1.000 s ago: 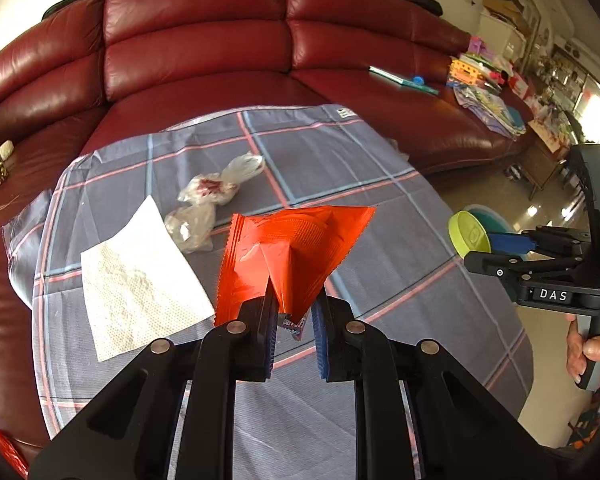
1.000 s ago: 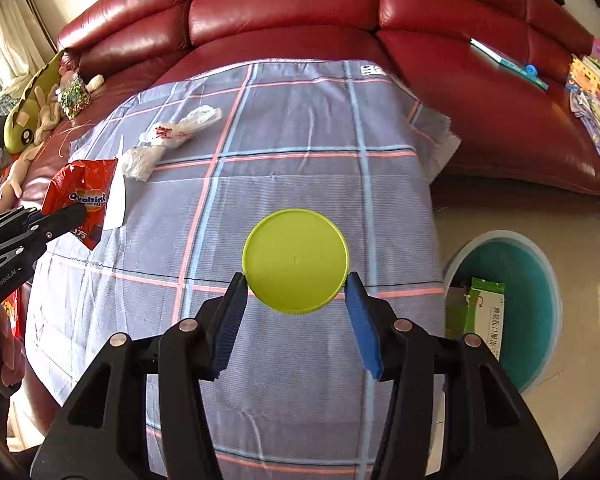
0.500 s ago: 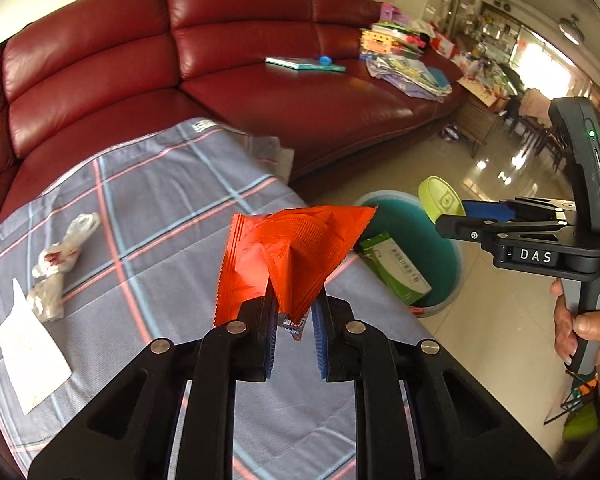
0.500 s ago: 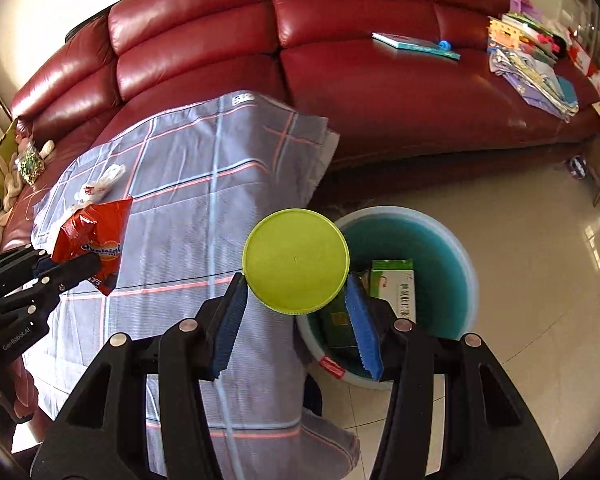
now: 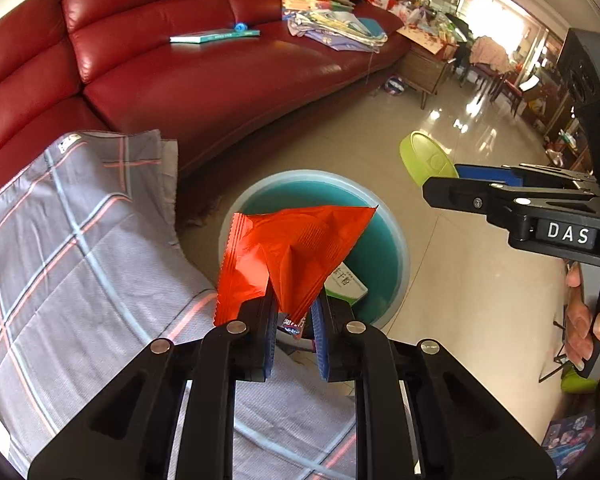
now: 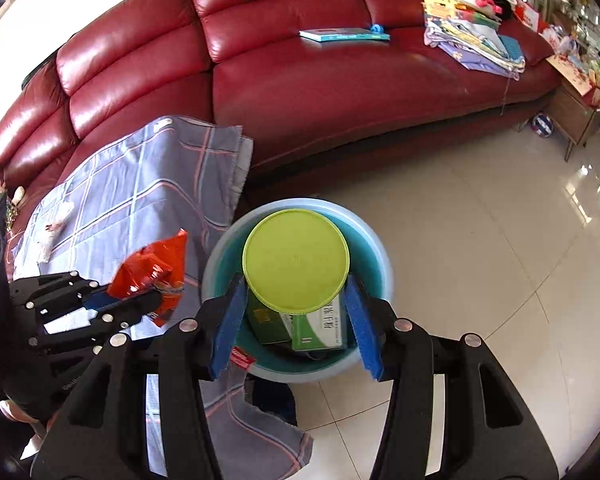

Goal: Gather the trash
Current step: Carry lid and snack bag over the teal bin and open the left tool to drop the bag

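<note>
Left gripper (image 5: 294, 320) pinching crinkly red foil wrapper (image 5: 292, 252), right gripper (image 6: 296, 312) clamping smooth round green lid (image 6: 296, 260) above teal bin (image 6: 374, 248).

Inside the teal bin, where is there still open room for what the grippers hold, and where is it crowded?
In the right wrist view, the teal bin shows bare wall along its far and right sides; the near side is crowded with green boxes. The lime lid hides its middle.

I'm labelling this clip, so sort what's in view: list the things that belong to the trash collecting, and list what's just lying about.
Part of the job:
- red snack wrapper, held by the left gripper
- green lid, held by the right gripper
- teal bin, with a green box inside
- crumpled plastic on the plaid cloth

Lying about:
- book on the red sofa
- pile of papers
</note>
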Demonstrator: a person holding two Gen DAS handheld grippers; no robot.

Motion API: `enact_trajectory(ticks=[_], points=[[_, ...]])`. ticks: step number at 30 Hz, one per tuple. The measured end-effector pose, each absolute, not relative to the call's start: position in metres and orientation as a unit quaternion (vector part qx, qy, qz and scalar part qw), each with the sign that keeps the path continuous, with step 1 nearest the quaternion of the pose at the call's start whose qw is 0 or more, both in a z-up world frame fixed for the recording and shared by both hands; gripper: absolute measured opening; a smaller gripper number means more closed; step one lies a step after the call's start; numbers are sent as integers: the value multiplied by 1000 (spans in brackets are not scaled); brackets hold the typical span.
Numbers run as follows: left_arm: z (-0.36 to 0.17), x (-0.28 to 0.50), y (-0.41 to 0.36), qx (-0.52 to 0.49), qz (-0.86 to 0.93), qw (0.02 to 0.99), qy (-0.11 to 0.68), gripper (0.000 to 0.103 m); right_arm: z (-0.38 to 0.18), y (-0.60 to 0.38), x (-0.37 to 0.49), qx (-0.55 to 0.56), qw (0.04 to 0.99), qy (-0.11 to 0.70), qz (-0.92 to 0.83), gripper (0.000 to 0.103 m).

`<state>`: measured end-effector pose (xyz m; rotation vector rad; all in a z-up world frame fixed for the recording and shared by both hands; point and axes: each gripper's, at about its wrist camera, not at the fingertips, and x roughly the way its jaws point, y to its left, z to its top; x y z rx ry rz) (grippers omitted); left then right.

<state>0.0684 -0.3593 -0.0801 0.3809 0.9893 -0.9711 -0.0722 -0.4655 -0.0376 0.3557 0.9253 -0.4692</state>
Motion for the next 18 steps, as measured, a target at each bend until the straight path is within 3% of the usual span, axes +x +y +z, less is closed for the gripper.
enact_trajectory(ticks=[7, 10, 12, 14, 16, 18], points=[[-109, 69, -395, 181, -456, 729, 476, 24, -49, -489, -80, 184, 846, 444, -232, 48], [-113, 69, -400, 183, -454, 732, 474, 46, -54, -496, -80, 188, 843, 446, -235, 48], [-115, 69, -403, 186, -452, 733, 473, 55, -56, -500, -80, 191, 841, 448, -236, 48], [-116, 69, -402, 195, -438, 740, 472, 83, -59, -502, -78, 194, 840, 449, -236, 48], [-115, 70, -398, 196, -427, 751, 464, 97, -62, -504, -77, 196, 838, 451, -235, 48], [-113, 71, -393, 194, -424, 756, 459, 98, -65, -504, -75, 195, 838, 454, -233, 48]])
